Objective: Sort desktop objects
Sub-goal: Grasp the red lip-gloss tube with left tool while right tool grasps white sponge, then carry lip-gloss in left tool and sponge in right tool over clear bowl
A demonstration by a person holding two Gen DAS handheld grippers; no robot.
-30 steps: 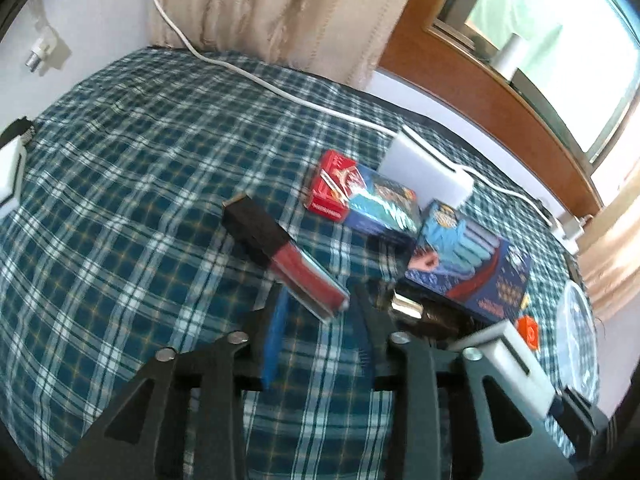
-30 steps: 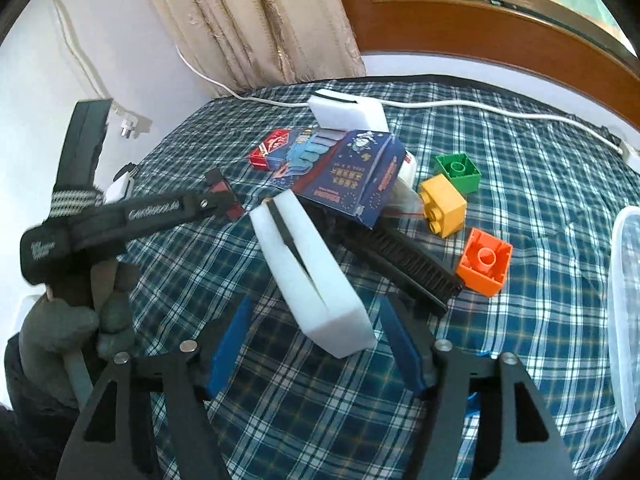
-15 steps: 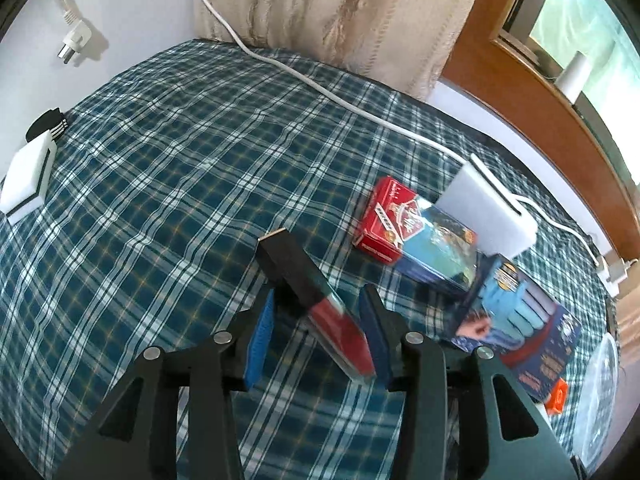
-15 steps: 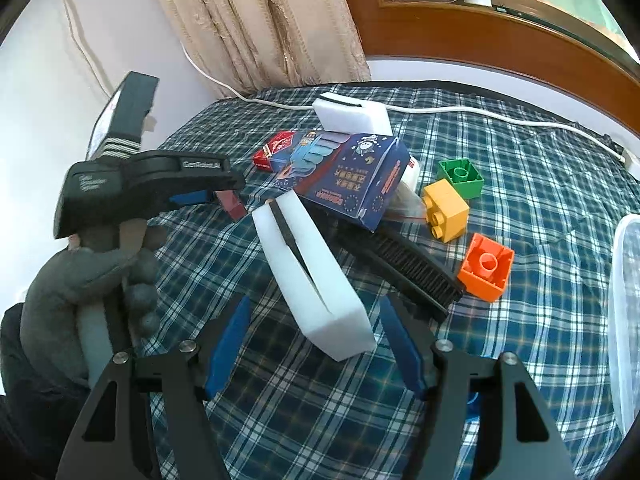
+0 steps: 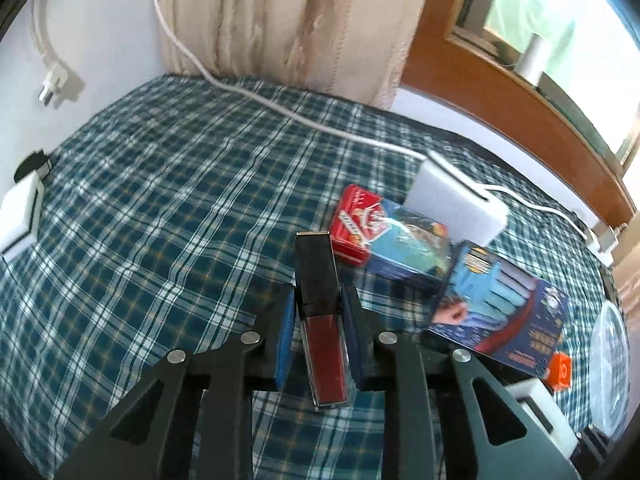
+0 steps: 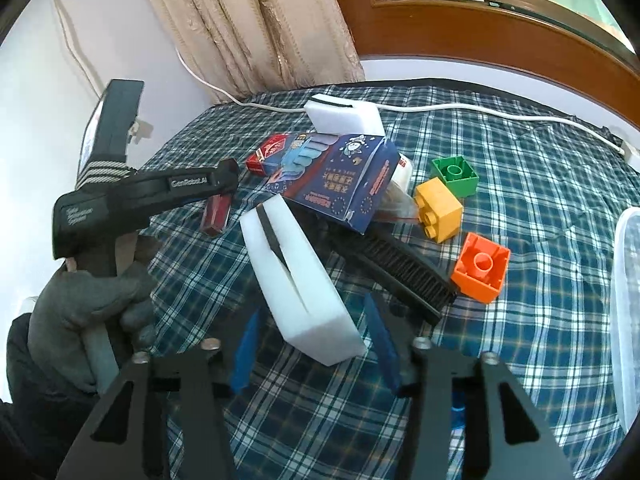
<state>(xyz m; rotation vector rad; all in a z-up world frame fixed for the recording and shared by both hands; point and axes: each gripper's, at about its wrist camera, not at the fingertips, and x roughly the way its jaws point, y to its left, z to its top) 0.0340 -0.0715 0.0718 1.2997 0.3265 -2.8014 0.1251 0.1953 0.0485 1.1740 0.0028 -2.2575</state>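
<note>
- Left wrist view: we find the left gripper (image 5: 318, 312) clamped on a lip gloss tube (image 5: 320, 320), its blue-padded fingers (image 5: 285, 320) pressing both sides near the joint between the black cap and the dark red body.
- The tube points away from the camera, cap end forward, and appears lifted clear of the plaid tabletop (image 5: 160, 208).
- Beyond it lie a red card box (image 5: 354, 220) and a blue glove box (image 5: 408, 244) touching it; a white sponge (image 5: 456, 200) sits just behind them.
- A second, larger glove box (image 5: 504, 316) lies to the right, with an orange block (image 5: 560, 366) showing at its far corner.
- A white cable (image 5: 304, 120) crosses the cloth from the curtain (image 5: 288, 20).

- Right wrist view: we find the right gripper (image 6: 316, 344) with its fingers (image 6: 244, 348) closing on either side of the near end of a white sponge block (image 6: 296, 272); we see a gap at both pads, so there is no contact yet.
- The block lies on the tabletop, slanting away to the left, with a black slit along its top.
- A black brush (image 6: 400, 268) lies just beside it on the right, partly under the large glove box (image 6: 340, 176).
- Yellow block (image 6: 438, 210), green block (image 6: 454, 174) and orange block (image 6: 482, 266) sit to the right, near one another.
- A gloved hand (image 6: 84, 312) at left holds the left gripper, which carries the red tube (image 6: 216, 214) above the cloth.
- A clear container rim (image 6: 626, 300) shows at the right edge.
</note>
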